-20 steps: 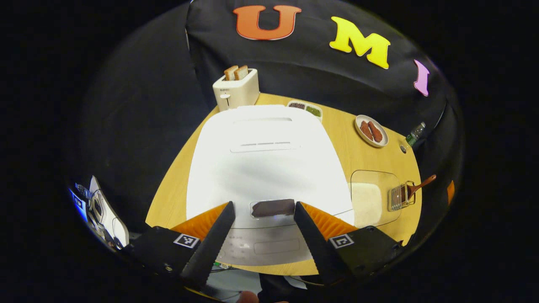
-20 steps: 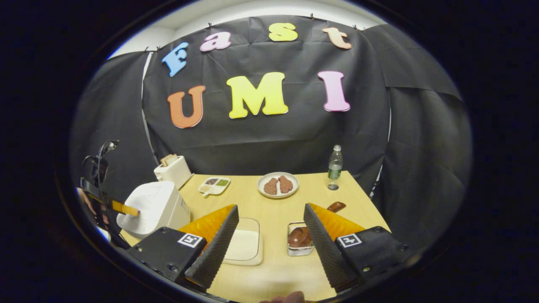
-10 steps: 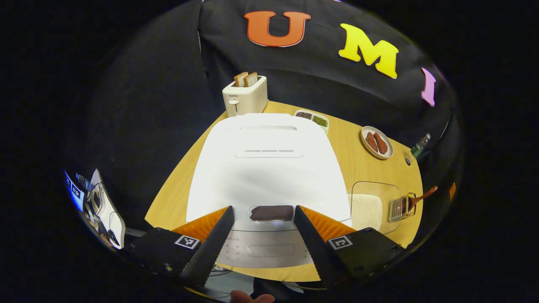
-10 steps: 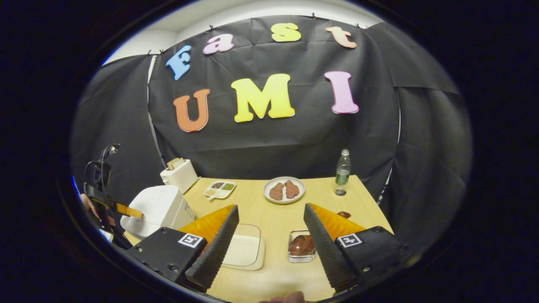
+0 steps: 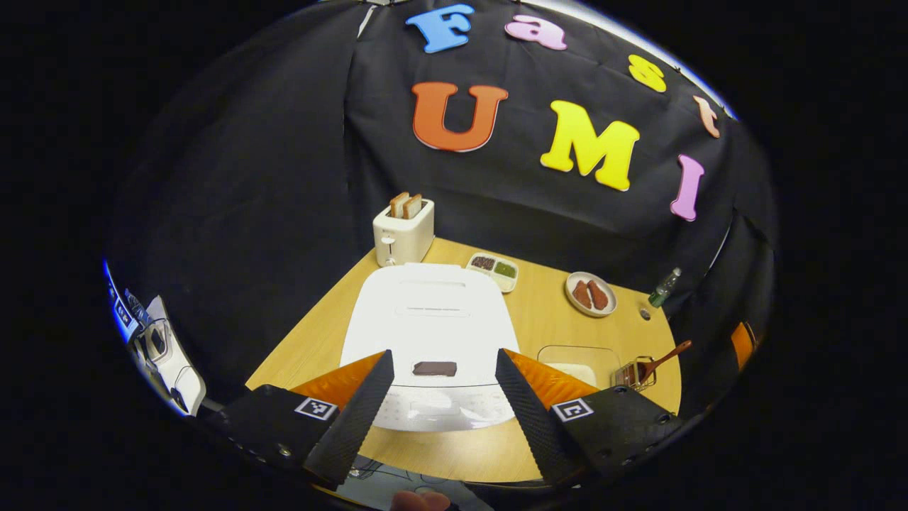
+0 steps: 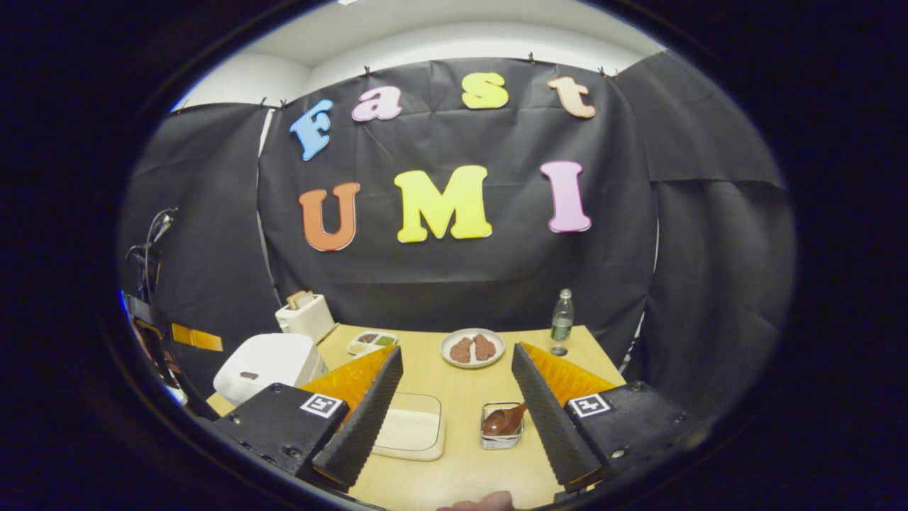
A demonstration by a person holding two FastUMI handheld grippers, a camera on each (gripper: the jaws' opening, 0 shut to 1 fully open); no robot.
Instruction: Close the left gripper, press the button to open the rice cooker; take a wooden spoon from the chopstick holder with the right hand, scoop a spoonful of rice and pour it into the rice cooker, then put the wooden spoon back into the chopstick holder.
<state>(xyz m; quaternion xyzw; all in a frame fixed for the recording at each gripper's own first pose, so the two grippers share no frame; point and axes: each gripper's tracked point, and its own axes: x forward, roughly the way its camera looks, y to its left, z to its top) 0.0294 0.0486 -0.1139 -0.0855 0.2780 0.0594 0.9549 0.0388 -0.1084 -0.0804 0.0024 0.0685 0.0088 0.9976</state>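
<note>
The white rice cooker [image 5: 425,326] stands with its lid down at the near left of the wooden table, its dark button [image 5: 434,368] at the front. My left gripper [image 5: 443,355] hangs open above and short of it, the button showing between the fingers. To the right sit a clear tray of rice [image 5: 578,363] and a wire chopstick holder [image 5: 633,374] with a wooden spoon [image 5: 667,353] leaning out. My right gripper [image 6: 457,349] is open and holds nothing, back from the rice tray [image 6: 411,429] and the holder [image 6: 500,434] with its spoon [image 6: 505,420]. The cooker [image 6: 266,362] is to its left.
A toaster [image 5: 403,231] with bread stands at the back left. Behind the cooker lies a small divided dish [image 5: 493,271]. A plate [image 5: 591,294] with meat pieces and a bottle [image 5: 663,287] sit toward the back right. Black cloth closes the booth behind the table.
Both grippers have drawn back and up from the table, so the cooker and the holder look smaller and farther. Both stay open. Nothing on the table has moved.
</note>
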